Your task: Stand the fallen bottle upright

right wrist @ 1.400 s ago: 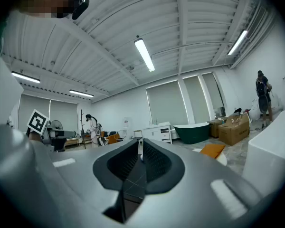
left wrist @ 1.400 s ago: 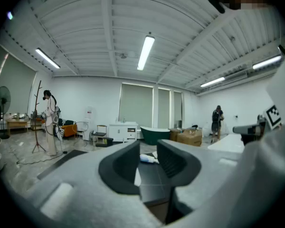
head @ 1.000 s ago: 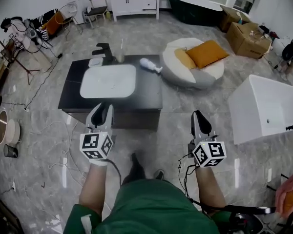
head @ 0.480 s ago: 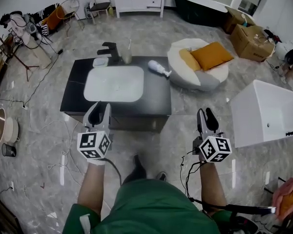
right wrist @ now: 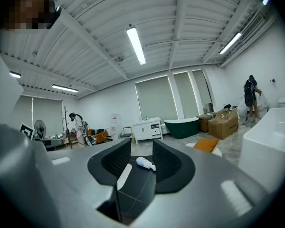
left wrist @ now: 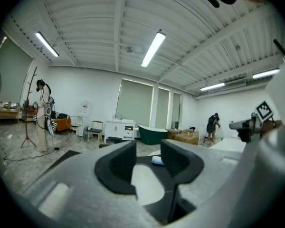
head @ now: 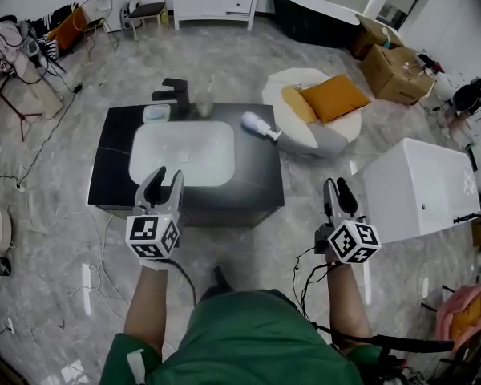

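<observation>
A white bottle lies on its side at the far right of the black vanity top, beside the white sink basin. My left gripper is open over the vanity's near edge, in front of the basin. My right gripper is open and empty over the floor, just right of the vanity's near corner. In the right gripper view the bottle shows far off between the spread jaws of the right gripper. The left gripper frames the basin and the bottle the same way.
A black faucet, a cup and a soap dish stand behind the basin. A round white seat with an orange cushion is right of the vanity, and a white bathtub stands close to my right gripper. Cables trail on the floor.
Both grippers have moved forward to the vanity's near edge. The right jaws, nearly together a second ago, now stand apart. The bottle has not moved.
</observation>
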Demonstrator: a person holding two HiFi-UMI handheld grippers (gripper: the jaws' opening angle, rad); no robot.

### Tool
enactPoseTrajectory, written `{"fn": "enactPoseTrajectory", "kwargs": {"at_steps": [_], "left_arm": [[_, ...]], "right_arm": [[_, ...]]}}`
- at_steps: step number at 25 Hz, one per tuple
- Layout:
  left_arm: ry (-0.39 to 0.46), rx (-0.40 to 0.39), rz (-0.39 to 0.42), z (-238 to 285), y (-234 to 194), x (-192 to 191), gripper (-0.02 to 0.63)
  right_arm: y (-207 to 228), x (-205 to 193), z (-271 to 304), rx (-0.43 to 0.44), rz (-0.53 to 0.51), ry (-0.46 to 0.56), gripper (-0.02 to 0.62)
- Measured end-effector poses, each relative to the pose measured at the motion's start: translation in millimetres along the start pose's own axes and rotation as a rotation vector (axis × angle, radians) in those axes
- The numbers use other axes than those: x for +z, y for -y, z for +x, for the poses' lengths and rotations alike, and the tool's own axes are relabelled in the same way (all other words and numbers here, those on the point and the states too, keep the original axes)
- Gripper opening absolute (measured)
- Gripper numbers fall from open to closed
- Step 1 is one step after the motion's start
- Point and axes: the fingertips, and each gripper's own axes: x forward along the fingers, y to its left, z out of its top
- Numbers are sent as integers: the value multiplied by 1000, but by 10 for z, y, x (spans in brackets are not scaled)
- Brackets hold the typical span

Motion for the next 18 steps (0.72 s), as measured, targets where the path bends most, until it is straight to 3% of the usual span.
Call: {"fn": "enactPoseTrajectory", "kwargs": {"at_steps": [8,18], "left_arm": [[-36,-40,-59,315,-327,-158,160],[-102,-1,-55,711,-551,-378,160]], "right_arm": [[-170,-153,378,0,180,-33,126],[2,-496,1085,24,223,-92,126]]}}
